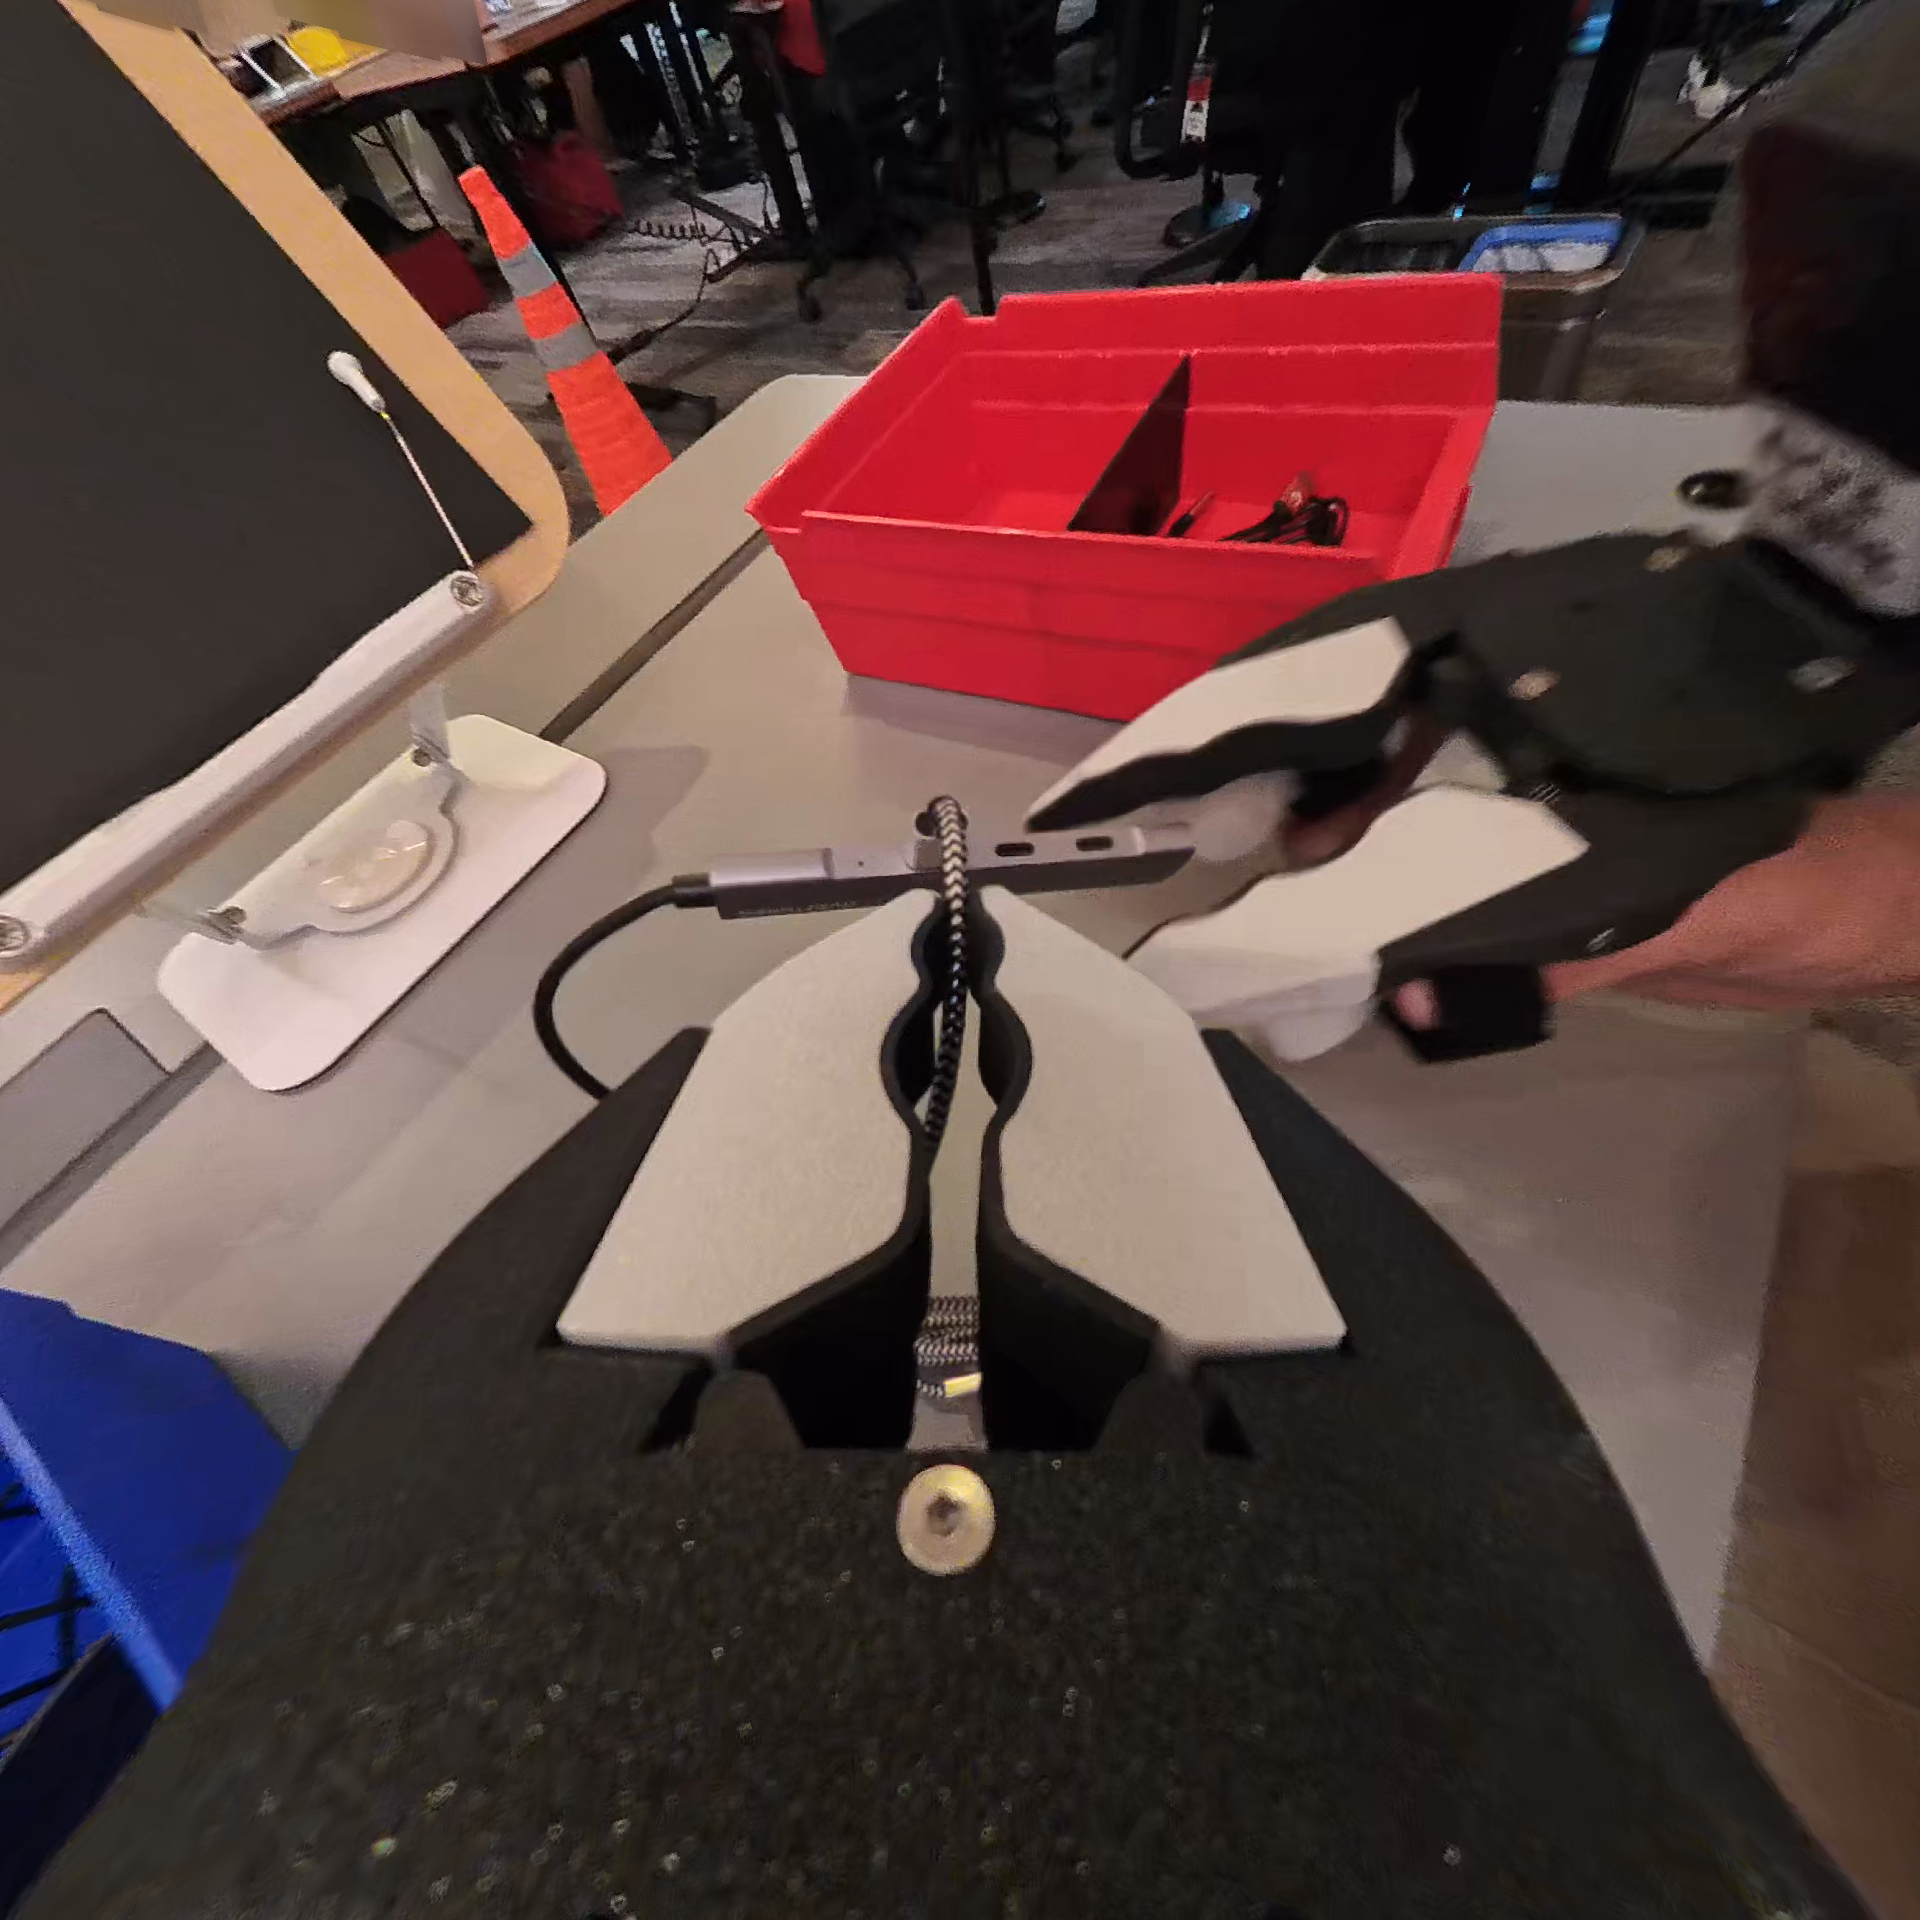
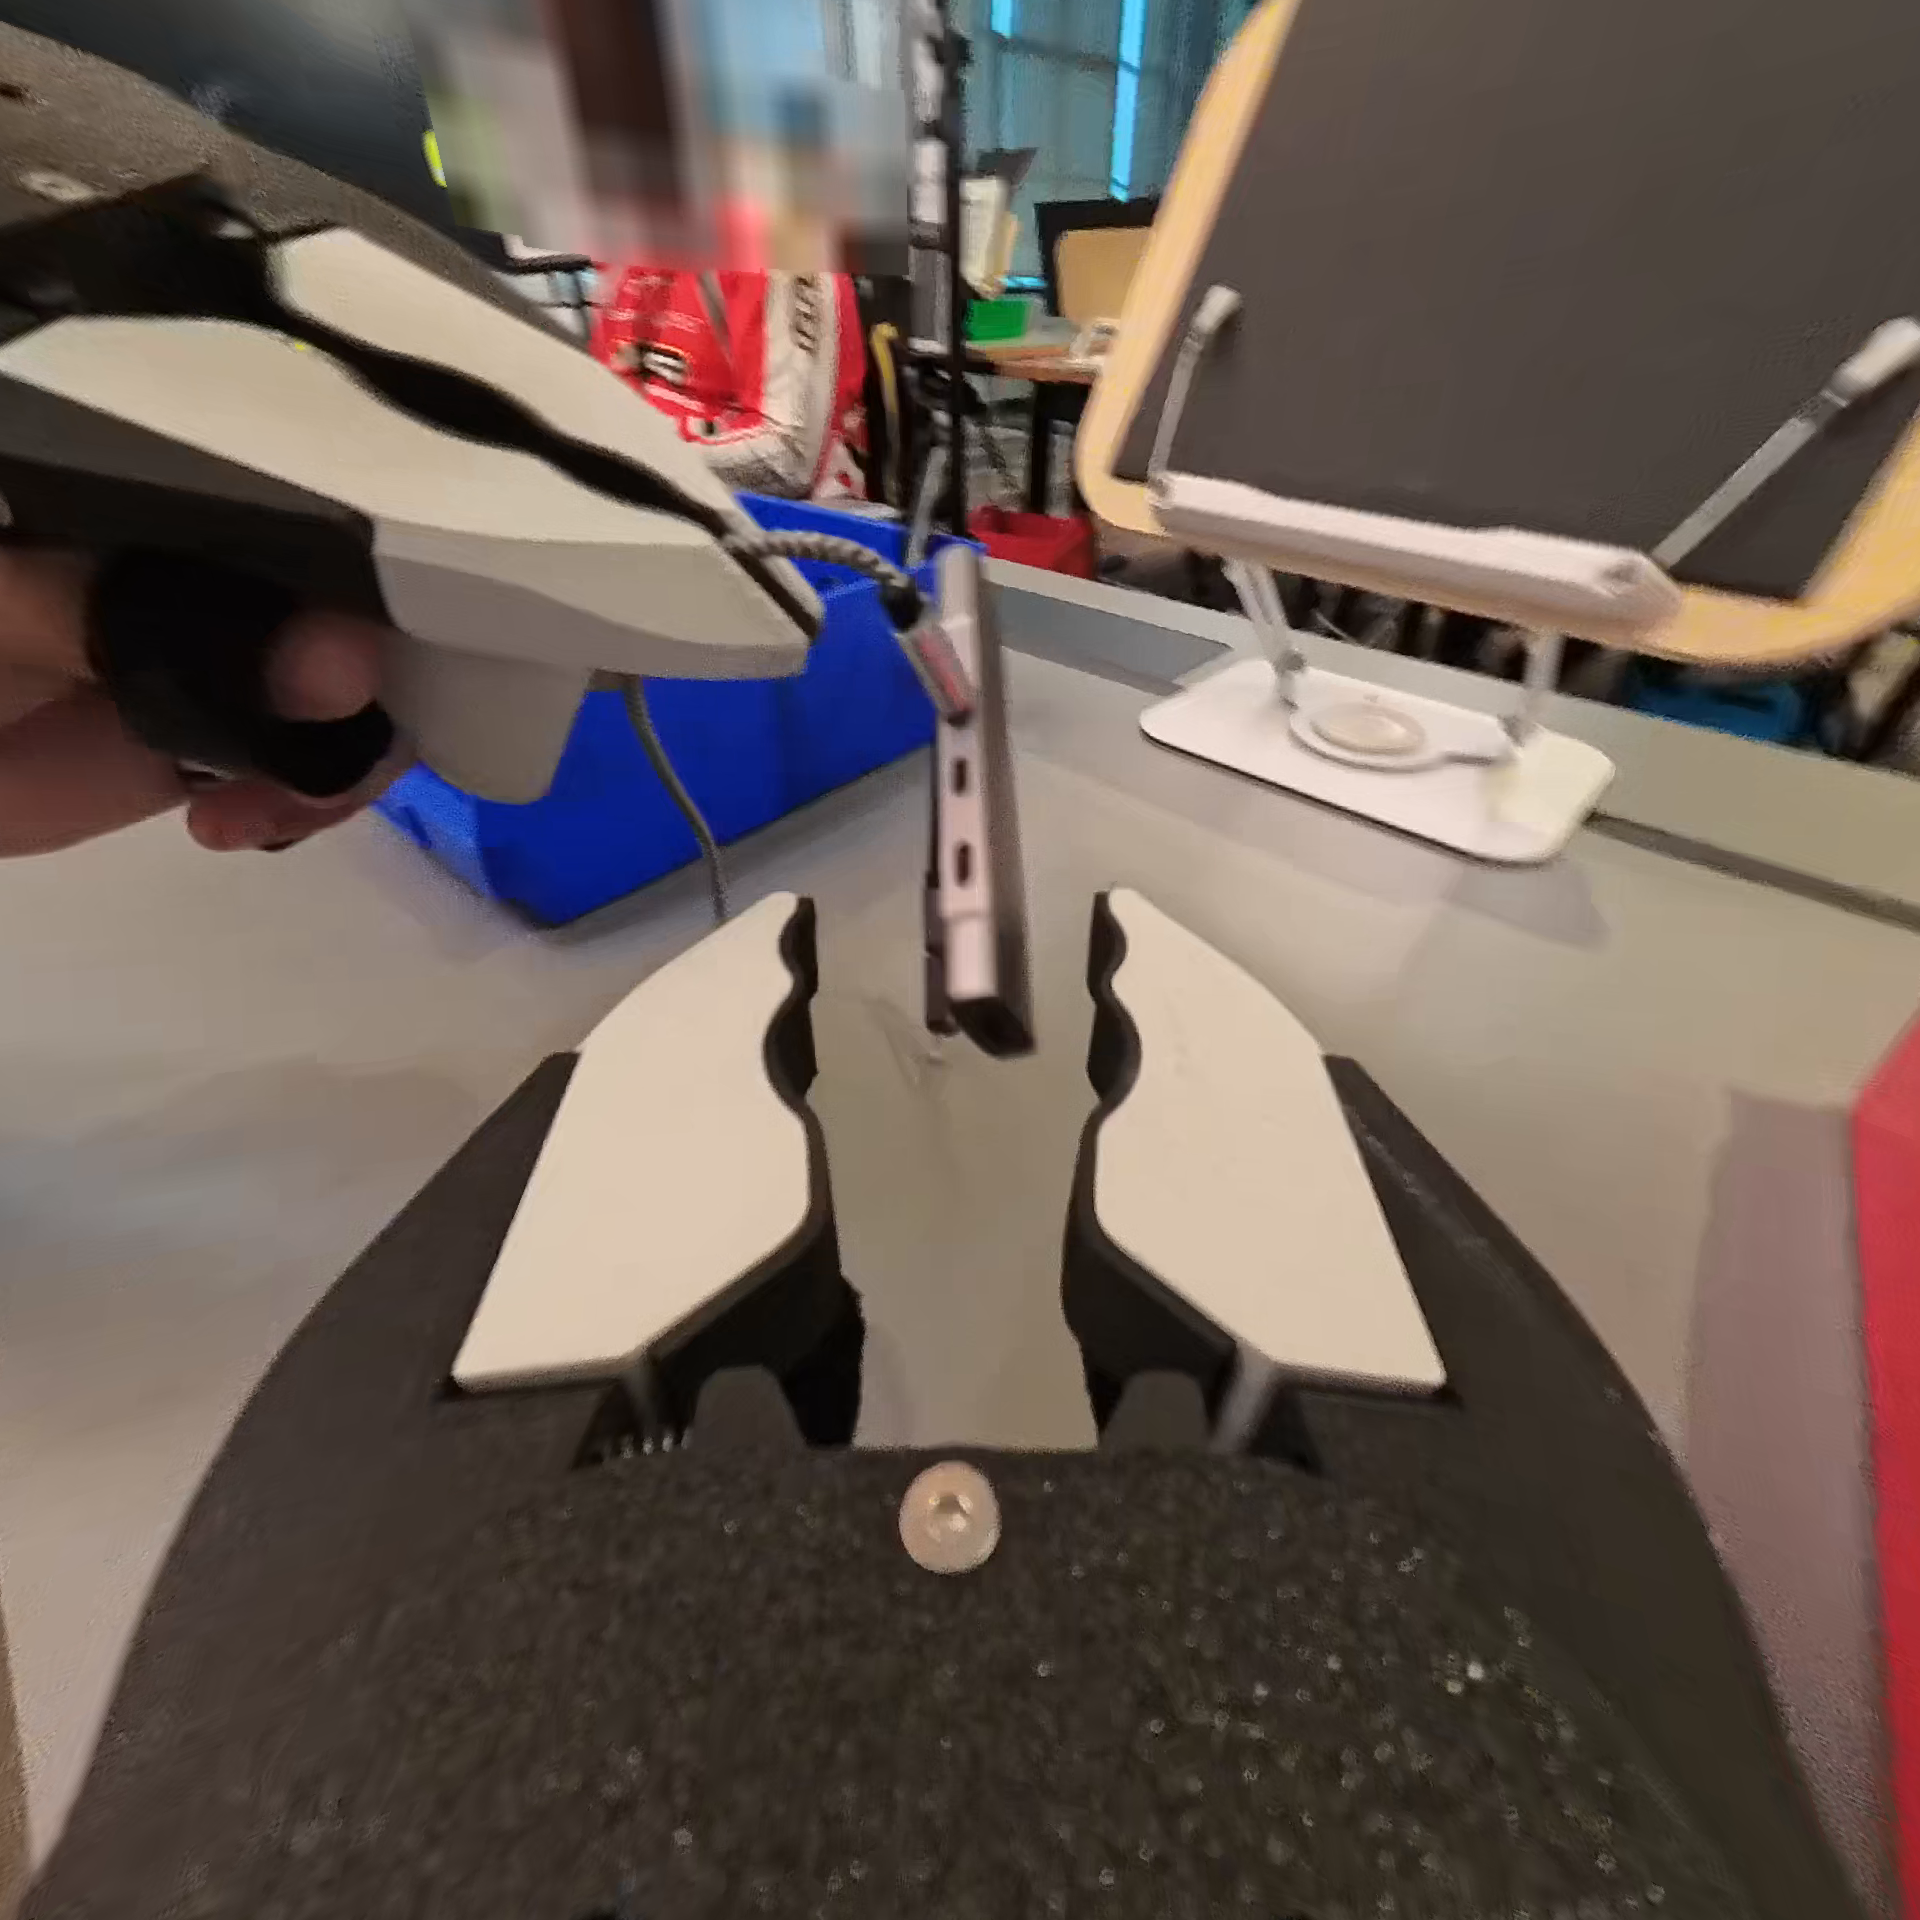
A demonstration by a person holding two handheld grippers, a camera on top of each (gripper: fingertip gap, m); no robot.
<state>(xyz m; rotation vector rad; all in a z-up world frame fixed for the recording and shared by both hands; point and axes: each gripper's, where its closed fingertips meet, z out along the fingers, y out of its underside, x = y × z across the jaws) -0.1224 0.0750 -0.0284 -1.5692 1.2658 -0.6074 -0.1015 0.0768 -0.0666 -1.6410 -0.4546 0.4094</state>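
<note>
Risk here comes mostly from the thin grip; the left claw [image 1: 951, 914] is clenched on a braided cable [image 1: 948, 997], which runs between its two fingers and ends in a plug at the side of a grey hub [image 1: 935, 868]. The hub hangs in the air above the grey worktop [image 1: 727, 727], carried, as far as I can see, only by this plug; its own black cord [image 1: 582, 966] loops down at the left. The right claw [image 2: 951, 997] is released, its fingers wide apart on both sides of the far end of the hub, and in the right wrist view they do not touch it; in the left wrist view the same tips seem to overlap the hub, so contact is not sure.

I think the plug may slip out or bend if the hub swings or is pulled sideways; then the hub would drop on the worktop. The loose cord could also catch on the blue bin [image 2: 665, 769] near the left claw. A red bin [image 1: 1143, 520] stands farther away, and a stand with a dark board [image 1: 395, 862] at the far left; both are well apart from the hub.
</note>
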